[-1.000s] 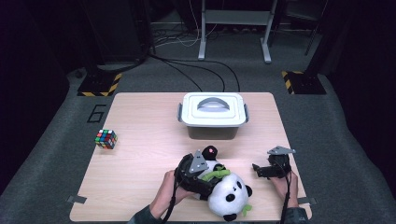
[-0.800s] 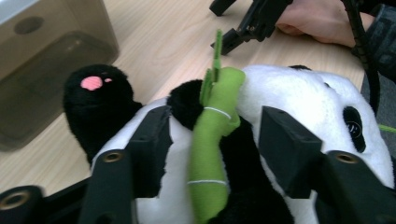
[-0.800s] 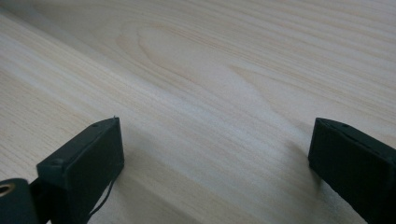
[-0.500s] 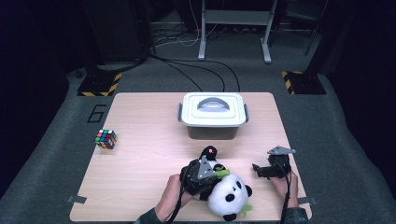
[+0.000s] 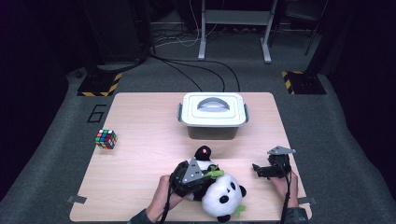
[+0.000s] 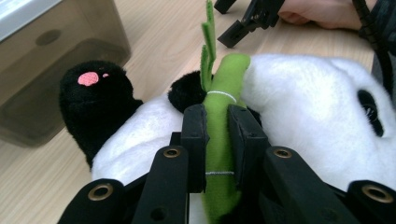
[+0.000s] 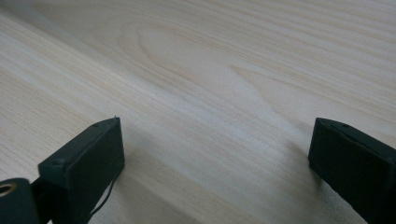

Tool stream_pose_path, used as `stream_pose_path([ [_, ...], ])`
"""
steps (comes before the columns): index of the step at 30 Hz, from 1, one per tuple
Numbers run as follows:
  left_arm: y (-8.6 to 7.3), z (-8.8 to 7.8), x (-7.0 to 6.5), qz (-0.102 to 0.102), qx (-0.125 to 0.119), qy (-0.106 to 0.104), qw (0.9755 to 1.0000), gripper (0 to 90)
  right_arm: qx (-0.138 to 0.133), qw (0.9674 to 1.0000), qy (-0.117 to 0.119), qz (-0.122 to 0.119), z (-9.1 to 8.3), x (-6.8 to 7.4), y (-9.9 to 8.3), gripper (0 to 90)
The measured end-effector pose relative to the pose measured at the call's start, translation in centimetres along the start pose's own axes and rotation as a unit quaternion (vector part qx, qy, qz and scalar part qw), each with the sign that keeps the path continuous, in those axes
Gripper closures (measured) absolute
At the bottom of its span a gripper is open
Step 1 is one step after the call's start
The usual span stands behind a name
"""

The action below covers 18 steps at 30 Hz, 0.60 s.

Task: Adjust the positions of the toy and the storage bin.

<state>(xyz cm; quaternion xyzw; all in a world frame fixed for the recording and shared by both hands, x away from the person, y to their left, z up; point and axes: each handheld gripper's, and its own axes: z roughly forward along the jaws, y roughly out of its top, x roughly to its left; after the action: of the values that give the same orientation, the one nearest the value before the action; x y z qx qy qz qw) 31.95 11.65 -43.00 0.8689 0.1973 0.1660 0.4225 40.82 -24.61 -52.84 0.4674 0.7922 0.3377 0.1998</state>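
We see the left tool [image 6: 215, 135] with its jaws just closed tight on the green bamboo stalk [image 6: 223, 116] sewn to the plush panda [image 5: 223, 196]; the stalk sits pinched between both pads. The panda lies on the counter [image 5: 140, 140] near its front edge, well in front of the lidded grey box [image 5: 213, 114], one black paw raised toward the box. The right tool [image 5: 261, 170] rests just right of the panda, apart from it, jaws spread wide with nothing between them. A colour cube [image 5: 106, 138] sits far left of the panda.
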Motion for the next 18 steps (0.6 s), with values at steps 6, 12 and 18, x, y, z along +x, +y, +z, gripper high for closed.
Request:
stream_pose_path([
  [6,-1.2,-2.7,2.2,-0.022,-0.014,0.009,0.9996,77.6,0.000,1.0000,0.000,0.000,0.0,0.0,0.0,2.8],
  [12,-2.9,-5.5,4.6,-0.048,-0.021,0.032,0.9981,77.6,0.000,1.0000,0.000,0.000,0.0,0.0,0.0,2.8],
  [18,-4.5,-8.0,6.5,-0.054,-0.021,0.047,0.9972,77.6,0.001,1.0000,-0.001,0.000,0.0,0.0,0.0,2.8],
])
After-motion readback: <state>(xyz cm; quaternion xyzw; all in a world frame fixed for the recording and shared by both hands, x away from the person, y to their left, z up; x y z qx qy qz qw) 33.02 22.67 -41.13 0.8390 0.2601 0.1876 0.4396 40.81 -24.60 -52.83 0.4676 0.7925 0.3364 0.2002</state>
